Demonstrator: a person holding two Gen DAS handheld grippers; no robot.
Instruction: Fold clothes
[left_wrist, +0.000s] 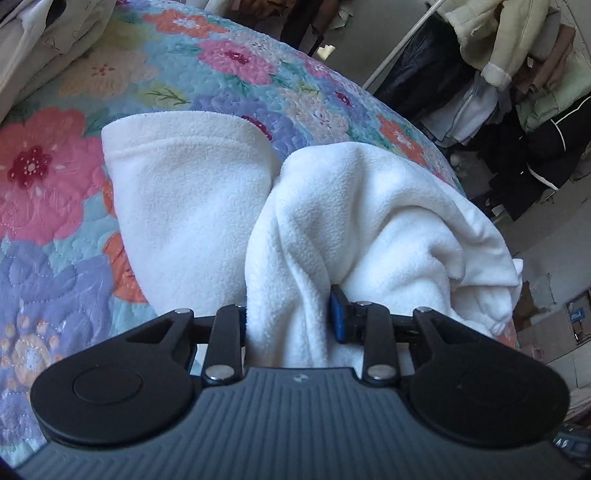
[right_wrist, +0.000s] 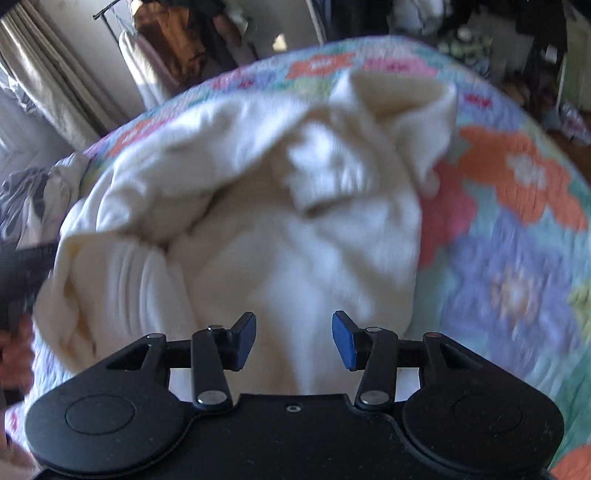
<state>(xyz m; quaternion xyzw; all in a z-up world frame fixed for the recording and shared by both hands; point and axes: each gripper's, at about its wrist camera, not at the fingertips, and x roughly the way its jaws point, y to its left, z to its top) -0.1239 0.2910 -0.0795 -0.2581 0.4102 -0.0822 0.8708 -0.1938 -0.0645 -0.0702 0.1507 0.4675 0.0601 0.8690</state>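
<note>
Item: white fleece garment (left_wrist: 351, 221), bunched on floral bedspread (left_wrist: 55, 166). Left claw (left_wrist: 288, 321) grasping a fold; right claw (right_wrist: 293, 341) released above it. Step: mid-fold. Next: flatten, align edges.

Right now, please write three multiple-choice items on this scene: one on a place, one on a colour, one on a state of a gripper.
1. Where does the fleece garment lie?
A. on a flowered quilt
B. in a laundry basket
C. on a wooden chair

2. What colour is the fleece garment?
A. dark blue
B. white
C. red

3. How does the right gripper stand?
A. shut on a hanger
B. shut on a black sock
C. open, its pads clear of the cloth

Answers:
1. A, since the flowered quilt shows around the garment in both views.
2. B, since the fleece is white to cream throughout.
3. C, since a gap shows between its blue pads and nothing is pinched; the left gripper, by contrast, has fleece bunched between its fingers.
</note>
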